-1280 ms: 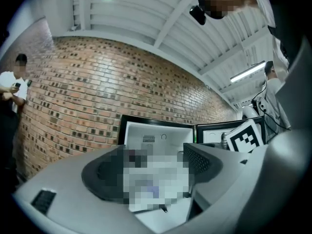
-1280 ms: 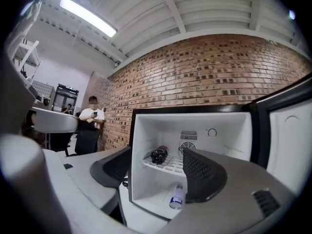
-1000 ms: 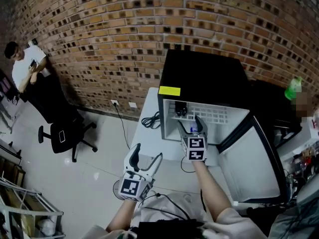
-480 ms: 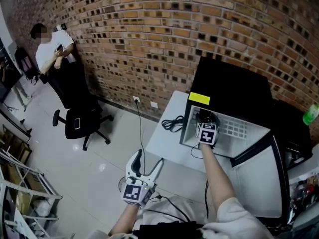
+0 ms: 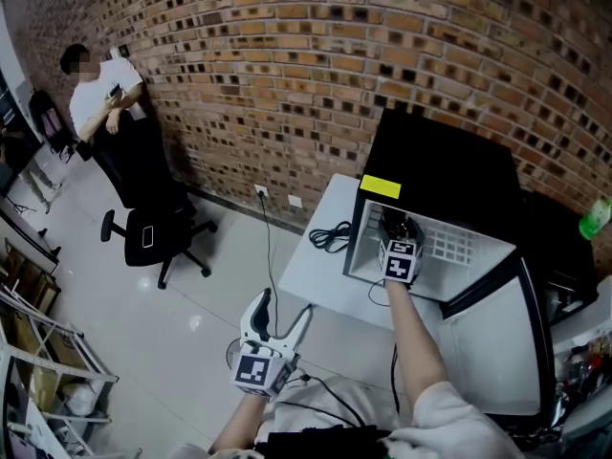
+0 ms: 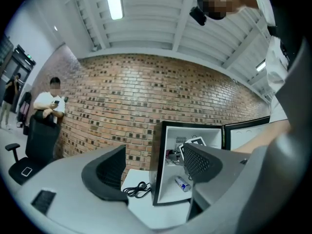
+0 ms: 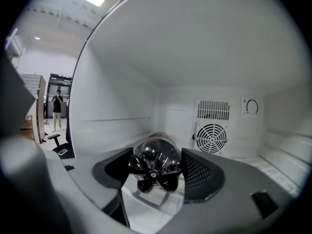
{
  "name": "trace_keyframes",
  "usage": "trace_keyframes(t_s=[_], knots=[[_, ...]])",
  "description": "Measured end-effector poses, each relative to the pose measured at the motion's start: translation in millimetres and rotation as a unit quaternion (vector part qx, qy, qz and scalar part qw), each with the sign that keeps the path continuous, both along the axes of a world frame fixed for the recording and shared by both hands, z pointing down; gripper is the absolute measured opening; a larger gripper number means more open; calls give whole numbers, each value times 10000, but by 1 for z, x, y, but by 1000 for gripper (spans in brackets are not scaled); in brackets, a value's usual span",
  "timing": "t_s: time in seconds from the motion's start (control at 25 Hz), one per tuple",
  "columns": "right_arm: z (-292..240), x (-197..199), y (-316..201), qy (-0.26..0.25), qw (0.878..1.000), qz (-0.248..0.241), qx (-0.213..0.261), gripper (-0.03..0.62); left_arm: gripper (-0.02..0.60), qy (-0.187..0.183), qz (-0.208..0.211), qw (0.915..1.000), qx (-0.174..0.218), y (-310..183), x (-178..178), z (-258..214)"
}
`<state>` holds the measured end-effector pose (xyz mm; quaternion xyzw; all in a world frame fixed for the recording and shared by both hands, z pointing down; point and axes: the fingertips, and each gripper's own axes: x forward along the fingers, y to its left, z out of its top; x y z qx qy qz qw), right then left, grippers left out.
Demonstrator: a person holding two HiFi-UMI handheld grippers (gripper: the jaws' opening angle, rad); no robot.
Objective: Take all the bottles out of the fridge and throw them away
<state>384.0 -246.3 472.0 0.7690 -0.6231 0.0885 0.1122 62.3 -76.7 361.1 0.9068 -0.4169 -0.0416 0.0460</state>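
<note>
A black mini fridge (image 5: 435,165) stands open on a white table (image 5: 320,271). My right gripper (image 5: 394,226) reaches into its white interior, and its jaws are closing on a dark bottle (image 7: 155,165) that lies on the shelf with its base toward the camera. Both pads (image 7: 195,172) touch the bottle's sides. A small blue and silver bottle (image 6: 182,183) lies on the fridge floor. My left gripper (image 5: 284,306) hangs open and empty, low over the floor, left of the table.
The fridge door (image 5: 497,328) swings open to the right. A black cable (image 5: 330,237) lies on the table beside the fridge. An office chair (image 5: 153,242) and a seated person (image 5: 100,94) are at the far left by the brick wall. A green bottle (image 5: 595,220) stands far right.
The right gripper has gone from in front of the fridge into it, and its jaws have narrowed around the dark bottle. The head view swung right. The left gripper stays open.
</note>
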Motion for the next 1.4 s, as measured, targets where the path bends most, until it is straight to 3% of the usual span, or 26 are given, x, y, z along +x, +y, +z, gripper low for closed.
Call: trace_keyframes(t_s=[0.2, 0.52, 0.88, 1.08, 1.16, 1.32, 1.4], knots=[[-24, 14, 39, -152, 9971, 3, 741, 324, 367, -63, 237, 9997, 81, 5, 9, 3], [-61, 17, 109, 16, 9904, -197, 1365, 324, 365, -74, 766, 9970, 36, 16, 42, 10], [-116, 2, 171, -146, 9810, -485, 1873, 324, 356, 60, 947, 9954, -88, 22, 62, 7], [-126, -31, 191, -452, 9749, -944, 1966, 324, 356, -24, 806, 9967, -111, 16, 51, 13], [-122, -54, 193, -719, 9711, -1227, 1917, 324, 356, -126, 617, 9980, -101, 10, 35, 27], [-104, -106, 182, -1076, 9598, -1982, 1671, 324, 356, 85, 164, 9997, -182, 8, 12, 18], [-88, -137, 169, -1237, 9533, -2300, 1514, 324, 356, 19, -66, 9996, -256, 2, -10, 24]])
